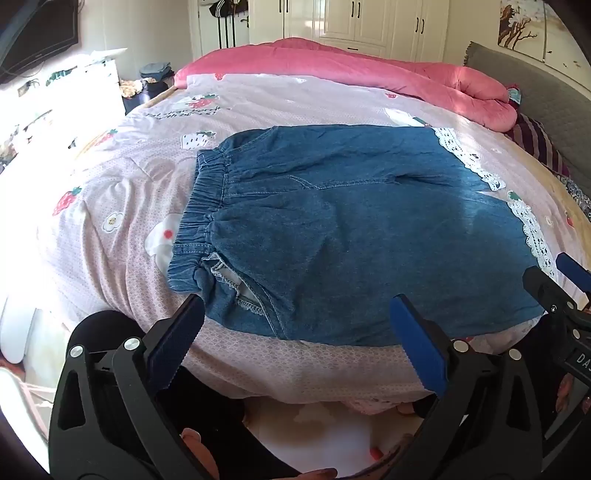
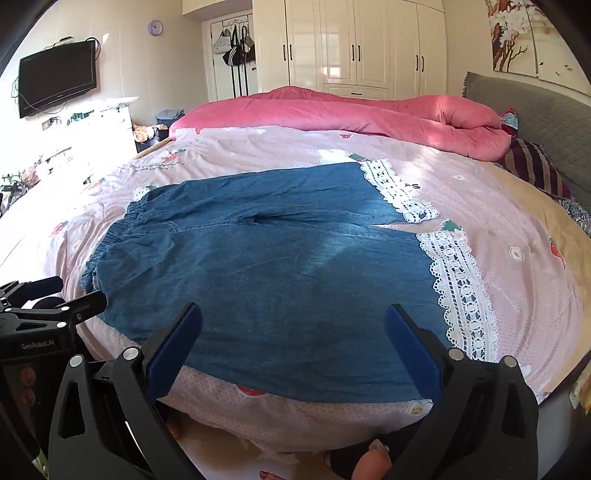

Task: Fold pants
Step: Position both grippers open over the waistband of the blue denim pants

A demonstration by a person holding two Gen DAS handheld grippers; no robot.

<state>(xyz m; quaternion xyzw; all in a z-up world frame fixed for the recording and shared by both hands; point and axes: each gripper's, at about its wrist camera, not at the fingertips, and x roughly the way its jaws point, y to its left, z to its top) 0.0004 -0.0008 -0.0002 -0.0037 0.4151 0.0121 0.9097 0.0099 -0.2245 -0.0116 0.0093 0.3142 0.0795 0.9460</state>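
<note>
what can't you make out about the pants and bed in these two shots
- Underside of the pants: both views, hidden by their own top layer.
- Near bed edge: right wrist view, partly covered by the right tool.
- Floor below: left wrist view, blocked by the left tool.
- Wall clock: too small to read.

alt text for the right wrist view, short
Blue denim pants with white lace hems lie flat on a pink strawberry-print bedsheet. The right gripper hovers at their near edge, jaws open and empty; the left gripper shows at left.
</note>
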